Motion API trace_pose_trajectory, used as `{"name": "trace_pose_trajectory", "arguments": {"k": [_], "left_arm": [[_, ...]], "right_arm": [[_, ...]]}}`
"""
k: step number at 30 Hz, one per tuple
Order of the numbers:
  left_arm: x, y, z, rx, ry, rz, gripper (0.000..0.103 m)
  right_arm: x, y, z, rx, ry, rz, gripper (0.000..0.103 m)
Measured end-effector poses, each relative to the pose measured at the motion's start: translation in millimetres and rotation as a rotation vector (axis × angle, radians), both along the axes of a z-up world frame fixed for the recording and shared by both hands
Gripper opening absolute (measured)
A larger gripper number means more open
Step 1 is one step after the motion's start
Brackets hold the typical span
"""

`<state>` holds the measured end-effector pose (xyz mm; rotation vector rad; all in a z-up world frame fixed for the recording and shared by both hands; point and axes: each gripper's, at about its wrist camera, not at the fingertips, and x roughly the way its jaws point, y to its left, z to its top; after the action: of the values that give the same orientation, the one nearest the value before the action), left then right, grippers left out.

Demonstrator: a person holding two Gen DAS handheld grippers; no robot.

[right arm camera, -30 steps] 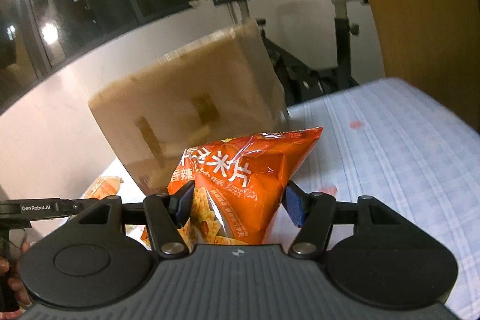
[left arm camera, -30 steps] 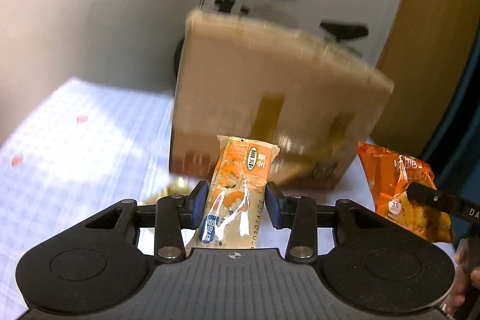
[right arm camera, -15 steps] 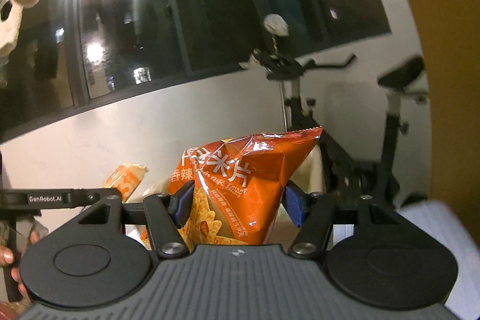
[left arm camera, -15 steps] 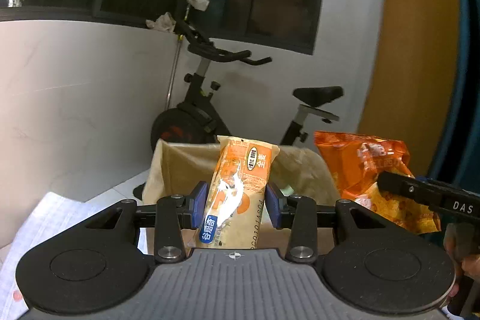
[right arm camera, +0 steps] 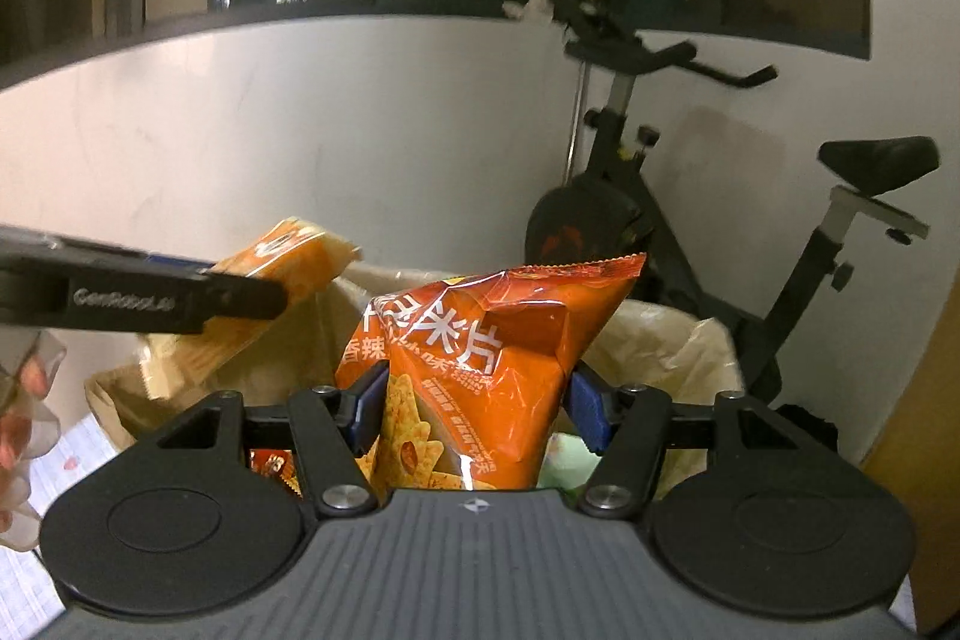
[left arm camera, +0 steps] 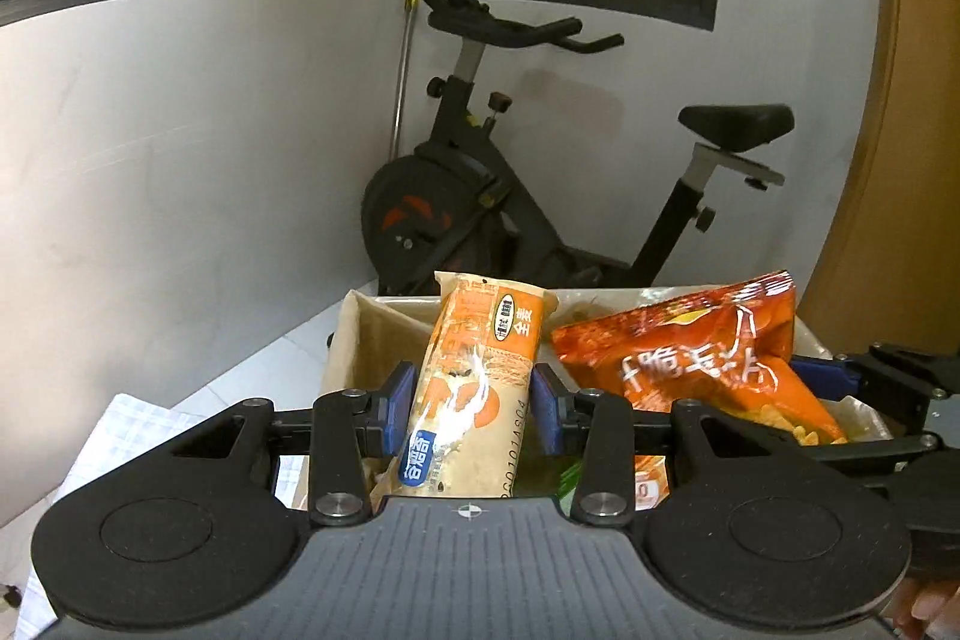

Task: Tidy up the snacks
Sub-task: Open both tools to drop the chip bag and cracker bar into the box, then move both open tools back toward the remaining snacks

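Observation:
My left gripper (left arm camera: 474, 403) is shut on a long tan-and-orange snack pack (left arm camera: 480, 388), held upright over the open cardboard box (left arm camera: 360, 334). My right gripper (right arm camera: 477, 409) is shut on an orange chip bag (right arm camera: 480, 358), also above the box (right arm camera: 672, 352). In the left wrist view the chip bag (left arm camera: 690, 358) hangs to the right with the right gripper's fingers (left arm camera: 822, 379) on it. In the right wrist view the snack pack (right arm camera: 288, 268) shows at left behind the left gripper's black finger (right arm camera: 150, 301). Other snacks lie inside the box, mostly hidden.
An exercise bike (left arm camera: 510, 196) stands behind the box against a white wall (left arm camera: 180, 160). A checked cloth (left arm camera: 120, 436) covers the table at lower left. A wooden panel (left arm camera: 900, 160) rises at right. A gloved hand (right arm camera: 24, 400) shows at the left edge.
Both grippers rose and moved forward with their snacks, from in front of the box's side to above its open top. The chip bag now hangs closer to the snack pack.

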<state>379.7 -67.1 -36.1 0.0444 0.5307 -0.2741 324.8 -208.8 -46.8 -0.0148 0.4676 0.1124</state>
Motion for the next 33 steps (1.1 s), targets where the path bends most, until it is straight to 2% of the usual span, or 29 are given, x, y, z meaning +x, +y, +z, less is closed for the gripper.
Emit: {"name": "trace_pose_trajectory", "arguments": {"k": [3,6,7,10,16,23,28,33], "left_arm": [[-1.7,4.3,-1.8,0.009,0.015,0.002,0.045],[-11.4,8.3,0.3,0.023,-0.006,0.011,0.06],[-14.0,10.4,1.3,0.024,-0.013,0.018,0.061],[-20.7,14.0,5.9,0.017,-0.024,0.025,0.061],[-44.5,26.2,15.5,0.017,-0.057,0.004,0.061],[-85.6,67.8,24.8,-0.002,-0.099,-0.021,0.066],[-115.8,105.5,10.1,0.004,-0.093,-0.017,0.069],[-130.7,127.5,-24.7,0.016,-0.039,-0.008,0.069]], "right_arm": [[6.3,7.3,-7.6,-0.018,0.028,0.001,0.064],[10.4,10.7,-11.5,-0.025,0.049,0.005,0.068],[9.9,12.3,-12.9,-0.032,0.052,0.004,0.071],[4.4,14.6,-11.1,-0.028,0.041,-0.007,0.08],[-20.2,16.1,2.8,0.025,-0.003,-0.018,0.081],[-72.5,18.5,16.1,0.118,-0.079,0.0,0.081],[-112.4,21.7,15.5,0.18,-0.128,0.003,0.081],[-142.7,26.6,-0.4,0.205,-0.15,-0.013,0.081]]}}
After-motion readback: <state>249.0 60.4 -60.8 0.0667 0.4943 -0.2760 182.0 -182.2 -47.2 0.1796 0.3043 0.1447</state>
